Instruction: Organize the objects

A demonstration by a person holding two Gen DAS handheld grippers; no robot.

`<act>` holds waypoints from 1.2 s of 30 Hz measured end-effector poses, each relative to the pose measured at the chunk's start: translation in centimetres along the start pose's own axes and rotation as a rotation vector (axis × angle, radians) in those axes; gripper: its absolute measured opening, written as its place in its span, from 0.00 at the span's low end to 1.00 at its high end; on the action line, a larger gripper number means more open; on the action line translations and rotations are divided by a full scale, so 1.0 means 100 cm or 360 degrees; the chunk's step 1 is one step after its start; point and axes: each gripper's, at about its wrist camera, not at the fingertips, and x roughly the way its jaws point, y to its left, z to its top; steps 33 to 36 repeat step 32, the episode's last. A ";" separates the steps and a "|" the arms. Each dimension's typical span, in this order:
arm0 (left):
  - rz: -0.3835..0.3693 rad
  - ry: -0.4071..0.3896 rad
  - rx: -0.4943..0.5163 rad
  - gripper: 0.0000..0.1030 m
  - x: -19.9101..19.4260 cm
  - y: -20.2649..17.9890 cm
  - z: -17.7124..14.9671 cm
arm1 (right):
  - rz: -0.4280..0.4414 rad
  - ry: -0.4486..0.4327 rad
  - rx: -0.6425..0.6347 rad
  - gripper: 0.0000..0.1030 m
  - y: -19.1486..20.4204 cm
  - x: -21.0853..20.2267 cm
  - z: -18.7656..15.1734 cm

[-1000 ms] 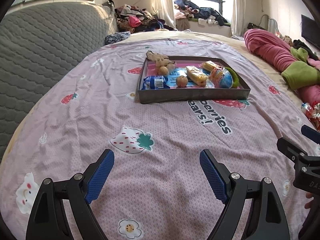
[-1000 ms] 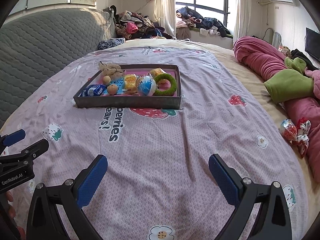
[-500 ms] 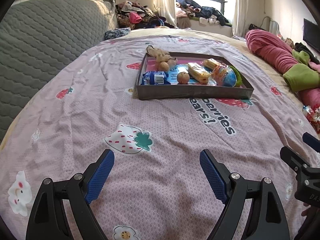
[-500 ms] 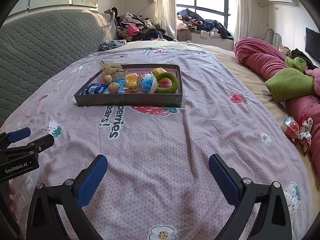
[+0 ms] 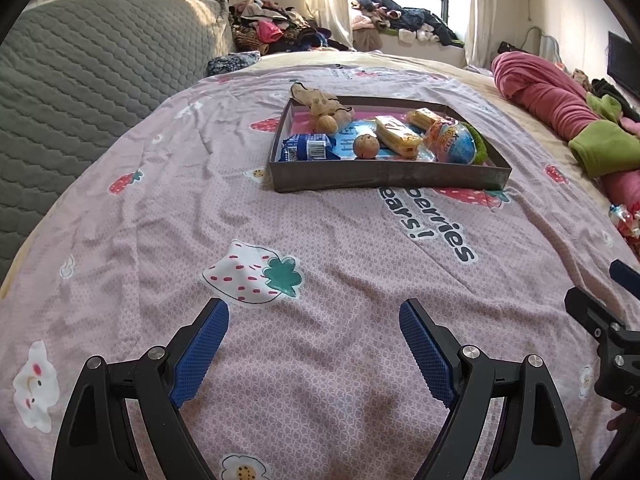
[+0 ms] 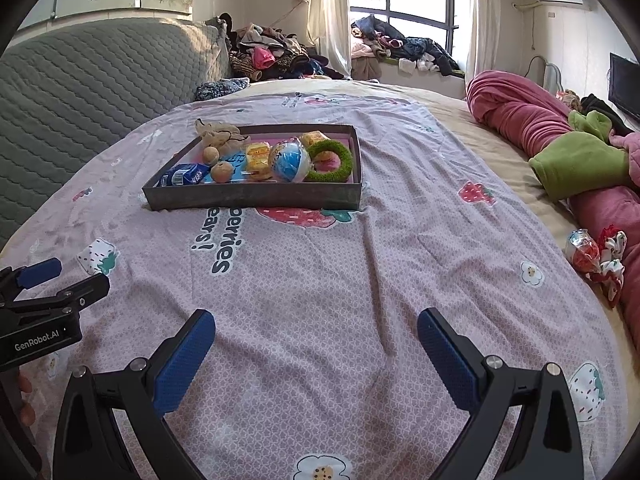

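A dark shallow tray [image 5: 384,178] [image 6: 256,200] sits on the pink bedspread. It holds a blue packet [image 5: 306,148] [image 6: 184,174], two walnuts [image 5: 367,146] [image 6: 222,171], yellow snack packs [image 5: 398,136] [image 6: 258,156], a blue-and-white ball [image 5: 456,145] [image 6: 289,160], a green ring [image 6: 330,162] and a beige plush [image 5: 320,100] [image 6: 216,133]. My left gripper [image 5: 314,340] is open and empty, well short of the tray. My right gripper [image 6: 316,350] is open and empty too, beside the left one [image 6: 40,312].
A wrapped candy bundle [image 6: 596,256] [image 5: 624,220] lies at the bed's right edge. Rolled pink and green blankets [image 6: 560,152] line the right side. A grey quilted headboard [image 5: 80,80] stands at the left. Clothes pile [image 6: 280,52] up by the window.
Both grippers have drifted back slightly, and the tray sits a little lower and farther in view. Both stay open and empty.
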 end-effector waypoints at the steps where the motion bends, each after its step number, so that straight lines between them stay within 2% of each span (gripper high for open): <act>1: -0.0005 -0.0003 -0.0002 0.86 0.000 0.000 0.000 | -0.0001 -0.0003 0.0000 0.99 0.000 0.000 0.000; 11: -0.0013 0.0006 -0.0021 0.86 0.003 0.003 -0.001 | 0.0001 0.0014 -0.0002 0.99 0.001 0.003 -0.002; 17: 0.0024 0.0002 -0.0012 0.86 0.004 0.003 -0.001 | 0.0003 0.0019 -0.0011 0.99 0.003 0.006 -0.003; 26: -0.0016 -0.0008 -0.0028 0.86 0.004 0.005 0.000 | -0.0007 0.0028 -0.0016 0.99 0.003 0.008 -0.004; 36: 0.0019 0.0000 -0.0029 0.86 0.005 0.004 0.000 | -0.0007 0.0036 -0.0012 0.99 0.002 0.009 -0.007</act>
